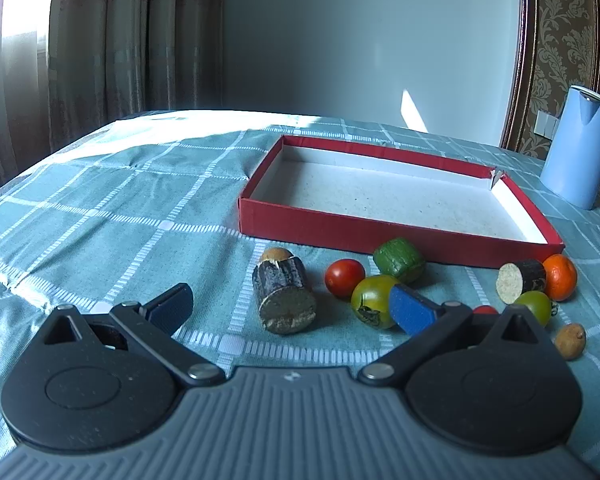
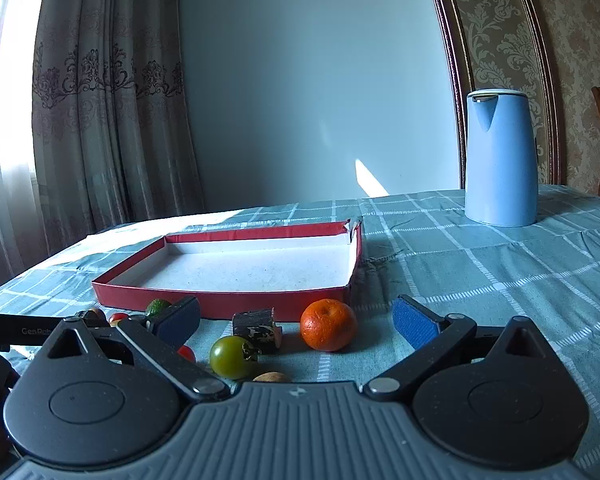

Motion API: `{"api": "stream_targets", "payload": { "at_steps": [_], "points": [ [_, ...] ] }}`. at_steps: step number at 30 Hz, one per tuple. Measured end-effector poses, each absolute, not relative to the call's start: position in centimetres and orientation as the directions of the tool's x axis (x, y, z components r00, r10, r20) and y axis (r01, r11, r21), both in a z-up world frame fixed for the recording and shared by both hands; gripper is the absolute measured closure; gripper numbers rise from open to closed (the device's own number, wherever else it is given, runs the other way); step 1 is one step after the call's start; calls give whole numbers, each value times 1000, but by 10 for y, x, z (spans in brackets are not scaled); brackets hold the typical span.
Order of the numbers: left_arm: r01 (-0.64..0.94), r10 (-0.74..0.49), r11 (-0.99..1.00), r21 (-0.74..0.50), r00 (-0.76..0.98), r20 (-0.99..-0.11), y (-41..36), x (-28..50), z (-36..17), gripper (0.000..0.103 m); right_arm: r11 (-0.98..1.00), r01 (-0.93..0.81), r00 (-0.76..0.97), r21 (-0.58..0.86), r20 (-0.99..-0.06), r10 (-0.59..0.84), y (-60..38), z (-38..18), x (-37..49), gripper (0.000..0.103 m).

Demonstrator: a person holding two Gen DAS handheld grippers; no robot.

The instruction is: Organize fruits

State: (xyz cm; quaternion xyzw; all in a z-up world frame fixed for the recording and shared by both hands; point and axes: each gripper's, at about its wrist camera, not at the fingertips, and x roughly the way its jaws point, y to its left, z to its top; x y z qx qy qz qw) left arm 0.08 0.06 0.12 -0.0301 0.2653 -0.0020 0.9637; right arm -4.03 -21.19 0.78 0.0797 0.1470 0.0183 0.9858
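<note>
Sunlit curtains (image 1: 100, 40), pale wall (image 2: 300, 100), checked tablecloth (image 1: 100, 208).

Bench cloth (image 1: 100, 216) is showing teal-green with a white grid check. Tray (image 1: 340, 228) is showing red outside, speckled off-white inside. Fruit in front of it: red tomato (image 1: 344, 278), yellow-green tomato (image 1: 374, 300) with a dark stem, green chunk (image 1: 399, 260), orange mandarin (image 1: 560, 277), tan small fruit (image 1: 570, 341). Two cane pieces are showing dark, near-black bark with pale beige cut ends (image 1: 286, 300) (image 1: 522, 280). Jug (image 2: 500, 160) is reading light blue with a white rim. Hand-held gripper pads are showing blue (image 1: 414, 314) (image 2: 414, 322), on black arms and a ribbed grey body. Curtain (image 2: 100, 100) is looking grey-brown with a dark floral band. Wallpaper (image 2: 508, 20) is showing beige damask.
</note>
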Motion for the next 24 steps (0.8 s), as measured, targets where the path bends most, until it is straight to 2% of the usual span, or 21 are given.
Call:
{"api": "stream_targets", "payload": {
  "at_steps": [24],
  "points": [
    [-33,-8,997,-70,852,-523,4,2,-2,0,978,5,955,208,-292,57,-219,7,-40,0]
  ]
}}
